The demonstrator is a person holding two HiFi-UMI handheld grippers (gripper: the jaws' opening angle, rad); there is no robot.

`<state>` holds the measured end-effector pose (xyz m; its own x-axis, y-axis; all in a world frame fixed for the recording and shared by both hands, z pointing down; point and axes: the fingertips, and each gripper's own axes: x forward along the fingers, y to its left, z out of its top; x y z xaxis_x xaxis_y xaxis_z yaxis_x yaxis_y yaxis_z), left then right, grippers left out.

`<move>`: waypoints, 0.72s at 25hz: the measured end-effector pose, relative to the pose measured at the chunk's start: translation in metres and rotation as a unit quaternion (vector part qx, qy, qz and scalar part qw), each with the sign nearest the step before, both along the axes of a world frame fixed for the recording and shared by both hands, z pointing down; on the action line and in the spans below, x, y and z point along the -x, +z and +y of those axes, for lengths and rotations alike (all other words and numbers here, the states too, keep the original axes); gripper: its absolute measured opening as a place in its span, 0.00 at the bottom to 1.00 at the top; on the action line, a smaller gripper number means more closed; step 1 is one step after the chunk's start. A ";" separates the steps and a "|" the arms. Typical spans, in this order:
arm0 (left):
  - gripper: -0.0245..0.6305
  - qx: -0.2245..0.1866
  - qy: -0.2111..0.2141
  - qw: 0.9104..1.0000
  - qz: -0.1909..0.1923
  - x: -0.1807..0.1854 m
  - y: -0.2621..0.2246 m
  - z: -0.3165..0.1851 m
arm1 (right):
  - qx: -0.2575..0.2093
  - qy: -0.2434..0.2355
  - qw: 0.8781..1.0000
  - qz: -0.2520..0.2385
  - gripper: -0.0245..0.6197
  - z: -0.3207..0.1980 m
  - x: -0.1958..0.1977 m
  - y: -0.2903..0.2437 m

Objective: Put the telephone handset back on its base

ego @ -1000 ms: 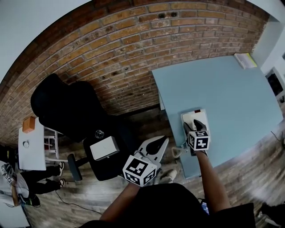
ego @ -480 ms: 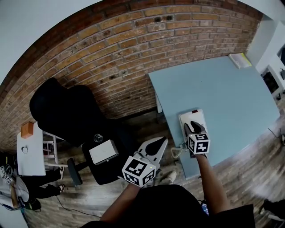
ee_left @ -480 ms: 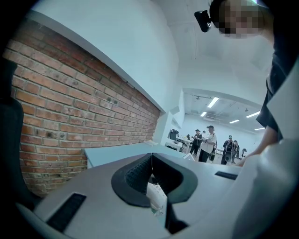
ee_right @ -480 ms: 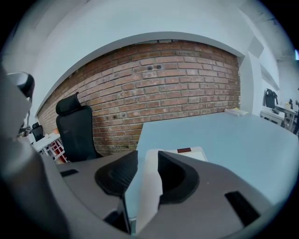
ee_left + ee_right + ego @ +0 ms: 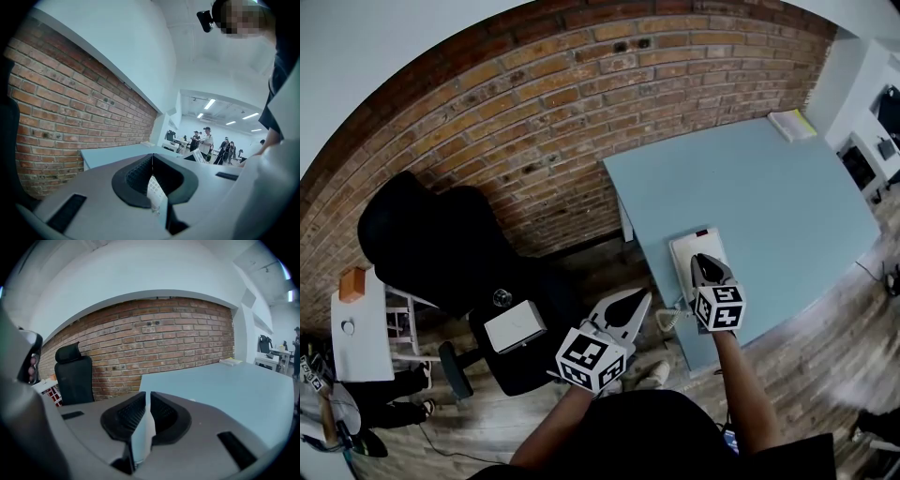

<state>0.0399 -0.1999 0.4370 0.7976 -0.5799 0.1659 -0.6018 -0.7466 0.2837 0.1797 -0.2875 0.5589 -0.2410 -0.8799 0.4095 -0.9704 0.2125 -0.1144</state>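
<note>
Telephone handset (image 5: 682,272): as far as the head view allows, lies along the white base on the table; white on white and partly under the right gripper, so its outline is unclear; neither gripper holds it
Table (image 5: 769,187): blue; the telephone sits at its near edge
Telephone base (image 5: 705,242): white, red spot at the far end; coiled cord (image 5: 668,320) hangs off the table edge beside it
Just changed: right gripper (image 5: 701,261) jaws have just been closing; now nearly together, nothing between them; judged, the handset is let go and the task looks done
Right hand pose: forearm reaches straight out; gripper just above the telephone, tipped slightly down
Left gripper (image 5: 639,298): clenched, empty; off the table, over the floor, roughly level
</note>
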 end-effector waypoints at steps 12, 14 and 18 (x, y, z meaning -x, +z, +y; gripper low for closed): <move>0.05 -0.009 0.024 1.000 0.004 0.002 -0.006 0.013 | -0.053 -0.010 0.998 -0.013 0.06 0.031 0.017 -0.052; 0.05 -0.011 0.025 1.000 0.004 0.005 -0.007 0.013 | -0.064 -0.012 0.998 -0.014 0.06 0.036 0.020 -0.061; 0.05 -0.014 0.030 0.999 0.003 0.010 -0.008 0.015 | -0.083 -0.015 0.996 -0.015 0.06 0.048 0.028 -0.077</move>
